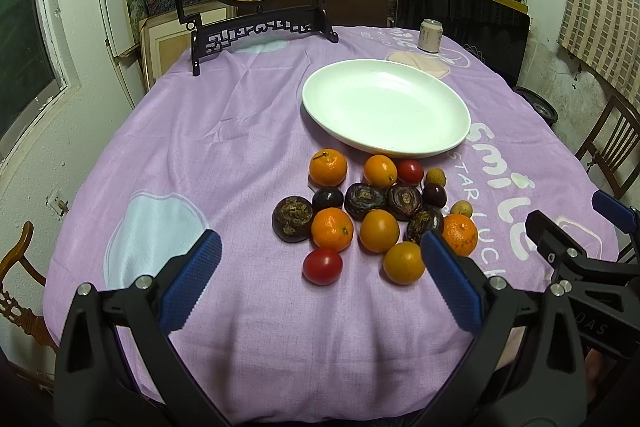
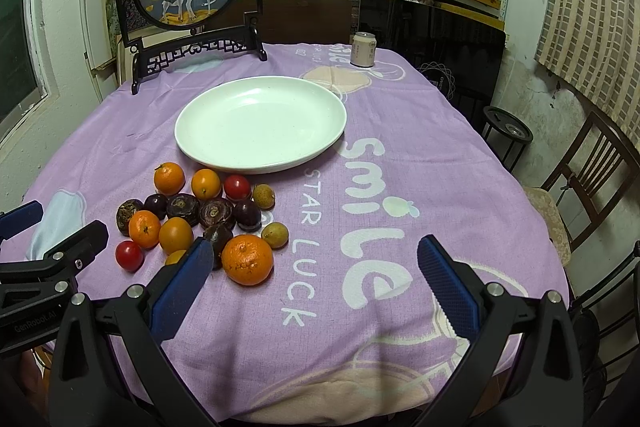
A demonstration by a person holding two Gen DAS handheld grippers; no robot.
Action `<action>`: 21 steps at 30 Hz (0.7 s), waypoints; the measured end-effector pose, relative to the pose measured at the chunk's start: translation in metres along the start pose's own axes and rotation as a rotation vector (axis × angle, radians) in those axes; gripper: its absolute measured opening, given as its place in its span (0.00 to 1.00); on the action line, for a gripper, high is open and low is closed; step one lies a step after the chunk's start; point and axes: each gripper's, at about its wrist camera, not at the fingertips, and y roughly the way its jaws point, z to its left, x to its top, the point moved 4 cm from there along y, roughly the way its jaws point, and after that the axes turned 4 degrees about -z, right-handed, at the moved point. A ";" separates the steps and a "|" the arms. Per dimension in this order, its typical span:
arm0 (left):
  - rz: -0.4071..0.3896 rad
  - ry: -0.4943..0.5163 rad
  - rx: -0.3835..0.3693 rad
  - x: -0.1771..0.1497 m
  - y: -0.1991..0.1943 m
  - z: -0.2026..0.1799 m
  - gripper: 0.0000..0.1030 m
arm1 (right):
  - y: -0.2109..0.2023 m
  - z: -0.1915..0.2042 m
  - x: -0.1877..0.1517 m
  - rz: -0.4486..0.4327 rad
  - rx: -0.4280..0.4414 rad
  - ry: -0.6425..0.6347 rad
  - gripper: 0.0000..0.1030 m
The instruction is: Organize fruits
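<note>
Cluttered storeroom, purple tablecloth on table. Fruit pile mid-table twd near edge, just short of empty white plate. Round, smooth, light; prob. roll-prone, tomatoes soft, so pinch across widest part, gently. Left gripper and right gripper both spread apart, holding nothing.

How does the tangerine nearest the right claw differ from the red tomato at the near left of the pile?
The tangerine is orange with a dimpled skin; the red tomato is smooth and glossy. The tangerine looks clearly larger than the tomato. The tangerine sits at the pile's right near corner, the tomato at its left near corner. Both are round, lie on the purple cloth, and neither is on the white plate.
</note>
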 end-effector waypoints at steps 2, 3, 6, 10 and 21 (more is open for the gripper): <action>0.001 0.000 -0.001 0.000 0.000 0.000 0.98 | 0.000 0.000 0.000 0.000 -0.001 0.000 0.99; 0.001 0.000 0.000 0.000 0.000 0.000 0.98 | 0.000 0.000 0.000 0.000 -0.001 0.000 0.99; 0.001 0.000 0.000 0.000 0.000 0.000 0.98 | 0.001 0.000 0.000 0.000 0.000 0.000 0.99; 0.002 0.000 0.000 0.000 0.000 0.000 0.98 | 0.001 0.000 0.000 0.001 0.000 0.000 0.99; 0.003 0.000 0.000 0.000 0.000 0.000 0.98 | 0.002 0.000 -0.001 0.002 0.000 0.000 0.99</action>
